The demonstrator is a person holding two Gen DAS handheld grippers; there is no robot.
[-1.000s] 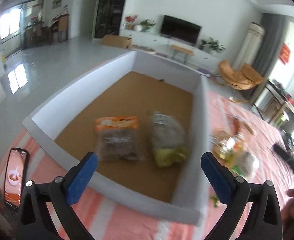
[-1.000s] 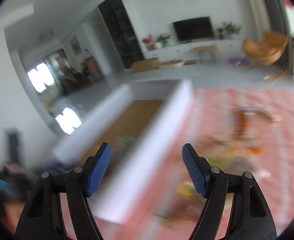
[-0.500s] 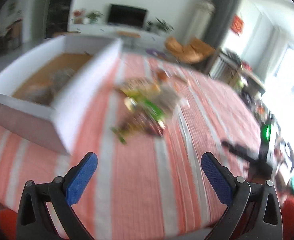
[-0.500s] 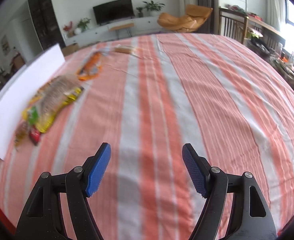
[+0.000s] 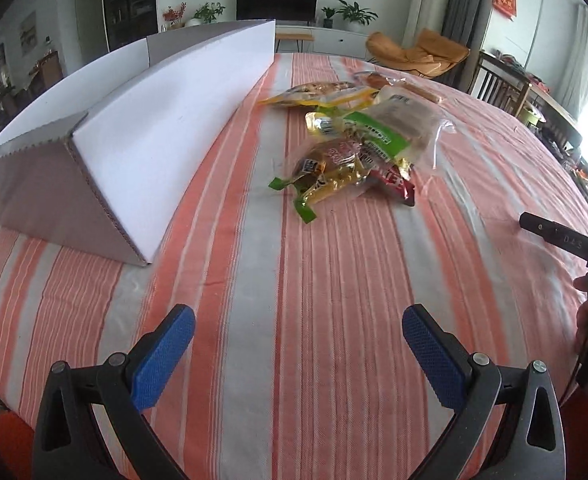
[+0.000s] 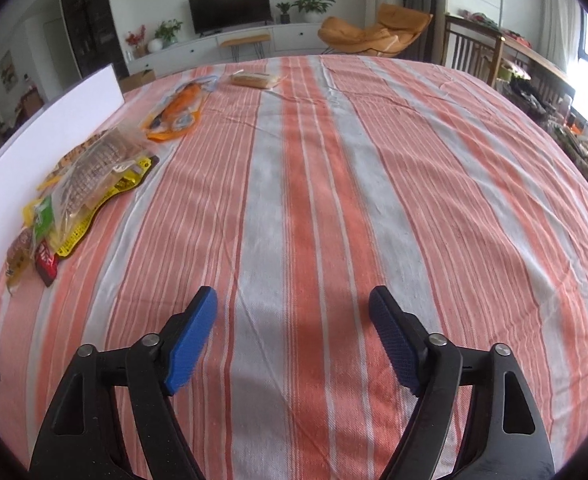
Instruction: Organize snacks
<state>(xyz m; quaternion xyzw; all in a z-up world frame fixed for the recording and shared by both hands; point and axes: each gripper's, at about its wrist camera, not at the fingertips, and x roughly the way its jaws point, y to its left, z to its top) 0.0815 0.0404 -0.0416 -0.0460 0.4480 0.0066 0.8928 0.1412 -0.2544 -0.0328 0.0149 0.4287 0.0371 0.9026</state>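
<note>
The left gripper [image 5: 297,334] gapes wide over the orange-and-grey striped cloth [image 5: 333,280]; the right gripper [image 6: 292,316] (jaws just opening, nothing between) likewise. The heap of plastic snack packets [image 5: 353,148] lies beside the white cardboard box [image 5: 166,120]

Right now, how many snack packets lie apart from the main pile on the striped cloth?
2: an orange packet just beyond the pile, and a pale beige packet farther back on the striped cloth. The white box may hide others.
</note>
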